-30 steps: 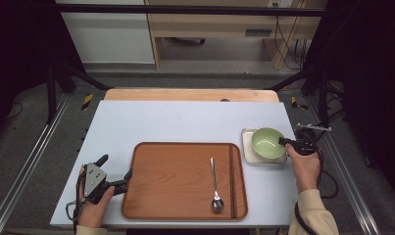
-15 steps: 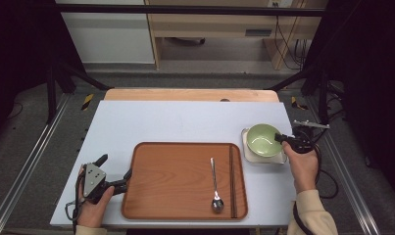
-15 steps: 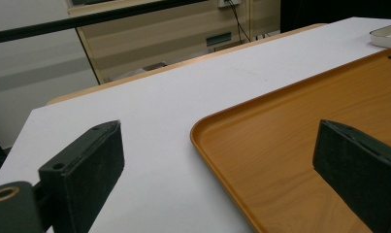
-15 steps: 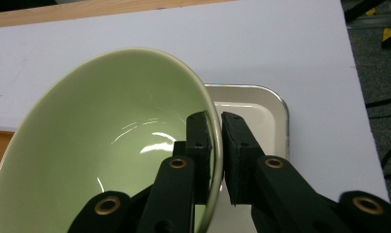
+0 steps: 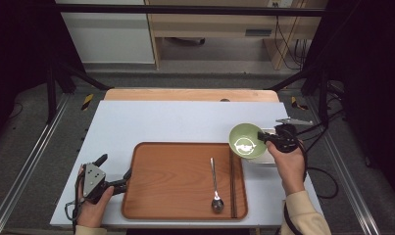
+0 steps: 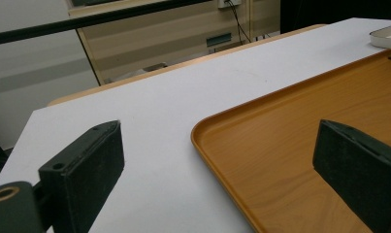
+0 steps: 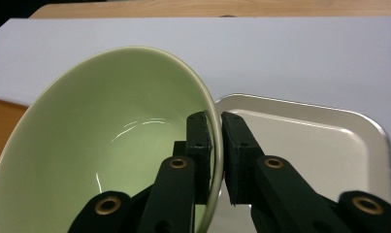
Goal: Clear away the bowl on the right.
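While left gripper [image 5: 114, 172] idles, right hand [image 5: 289, 164] extended, bowl [image 5: 246, 141] in jaws.

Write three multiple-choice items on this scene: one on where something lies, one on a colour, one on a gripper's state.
1. Where does the spoon lie?
A. on the wooden tray
B. in the bowl
C. on the bare table

2. What colour is the bowl?
A. white
B. light green
C. blue

3. How does the right gripper stand?
A. wide open over the tray
B. shut on nothing
C. shut on the bowl's rim

Answers: 1 A, the spoon lies beside the chopsticks inside the tray's rim. 2 B, both the high view and the right gripper view show green. 3 C, the jaws pinch the rim between them.
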The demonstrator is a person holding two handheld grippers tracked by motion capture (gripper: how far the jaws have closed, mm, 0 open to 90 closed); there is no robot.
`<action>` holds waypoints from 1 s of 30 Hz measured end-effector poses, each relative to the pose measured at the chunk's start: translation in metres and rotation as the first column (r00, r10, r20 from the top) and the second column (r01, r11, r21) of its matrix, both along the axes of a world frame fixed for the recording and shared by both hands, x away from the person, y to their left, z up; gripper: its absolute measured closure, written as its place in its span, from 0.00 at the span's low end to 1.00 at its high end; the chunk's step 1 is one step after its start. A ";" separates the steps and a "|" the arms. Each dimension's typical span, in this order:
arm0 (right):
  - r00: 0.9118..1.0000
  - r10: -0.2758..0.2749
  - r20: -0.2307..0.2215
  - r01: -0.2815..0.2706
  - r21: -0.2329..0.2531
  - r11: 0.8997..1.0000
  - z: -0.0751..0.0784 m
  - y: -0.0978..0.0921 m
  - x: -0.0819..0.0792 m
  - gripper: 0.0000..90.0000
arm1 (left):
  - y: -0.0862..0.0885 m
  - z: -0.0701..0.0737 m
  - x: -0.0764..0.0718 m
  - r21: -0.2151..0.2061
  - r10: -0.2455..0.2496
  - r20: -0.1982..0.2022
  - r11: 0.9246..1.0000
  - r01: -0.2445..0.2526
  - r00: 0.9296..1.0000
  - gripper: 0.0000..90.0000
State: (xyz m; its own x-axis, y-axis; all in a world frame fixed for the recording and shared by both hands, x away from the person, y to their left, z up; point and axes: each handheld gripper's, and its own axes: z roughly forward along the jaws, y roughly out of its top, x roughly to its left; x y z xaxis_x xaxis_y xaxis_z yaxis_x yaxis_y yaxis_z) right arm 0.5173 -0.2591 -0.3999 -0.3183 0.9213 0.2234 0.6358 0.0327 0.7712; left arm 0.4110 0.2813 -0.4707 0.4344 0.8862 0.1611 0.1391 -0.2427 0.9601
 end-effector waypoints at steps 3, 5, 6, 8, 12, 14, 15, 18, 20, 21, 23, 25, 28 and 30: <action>0.999 0.039 -0.007 -0.039 -0.014 0.999 -0.001 0.016 -0.001 0.92 | 0.000 0.000 0.000 0.002 -0.001 0.001 1.000 0.001 1.000 0.05; 0.998 0.064 -0.010 -0.064 -0.017 0.998 -0.001 0.025 -0.002 0.92 | 0.000 0.000 0.000 0.003 -0.001 0.001 1.000 0.001 1.000 0.04; 0.997 0.075 -0.008 -0.075 -0.021 0.997 -0.002 0.029 -0.002 0.92 | 0.001 0.000 0.000 0.003 -0.001 0.002 1.000 0.001 1.000 0.04; 0.995 0.099 -0.011 -0.099 -0.022 0.995 -0.002 0.037 -0.004 0.92 | 0.001 0.000 0.000 0.005 -0.001 0.002 1.000 0.001 1.000 0.05; 0.988 0.152 -0.022 -0.152 -0.008 0.988 -0.005 0.054 -0.006 0.92 | 0.000 0.000 0.000 0.007 -0.001 0.002 1.000 0.001 1.000 0.05; 0.984 0.174 -0.026 -0.174 -0.004 0.985 -0.007 0.062 -0.007 0.92 | 0.000 0.000 0.000 0.007 -0.002 0.002 1.000 0.002 1.000 0.04; 0.982 0.189 -0.029 -0.189 -0.008 0.982 -0.008 0.067 -0.007 0.92 | 0.000 0.000 0.000 0.008 -0.002 0.002 1.000 0.002 1.000 0.05; 0.975 0.220 -0.038 -0.220 -0.002 0.975 -0.011 0.077 -0.009 0.92 | 0.000 0.000 0.000 0.006 -0.002 0.001 1.000 0.002 1.000 0.05; 0.971 0.236 -0.041 -0.236 0.001 0.972 -0.013 0.083 -0.010 0.92 | 0.000 0.000 0.000 0.006 -0.003 0.002 1.000 0.003 1.000 0.05; 0.969 0.242 -0.045 -0.242 -0.002 0.970 -0.013 0.085 -0.011 0.92 | 0.000 0.000 0.000 0.007 -0.003 0.001 1.000 0.003 1.000 0.04; 0.964 0.259 -0.053 -0.259 0.002 0.966 -0.015 0.091 -0.013 0.92 | 0.000 0.001 0.000 0.006 -0.004 0.003 1.000 0.003 1.000 0.05; 0.960 0.272 -0.060 -0.272 0.004 0.962 -0.016 0.095 -0.014 0.92 | 0.000 0.001 0.000 0.005 -0.005 0.004 1.000 0.005 1.000 0.04; 0.954 0.292 -0.073 -0.292 0.010 0.956 -0.019 0.101 -0.015 0.92 | 0.000 0.001 0.000 0.005 -0.005 0.004 1.000 0.005 1.000 0.05; 0.951 0.300 -0.078 -0.301 0.005 0.954 -0.020 0.105 -0.017 0.92 | 0.000 0.001 0.000 0.006 -0.005 0.004 1.000 0.005 1.000 0.05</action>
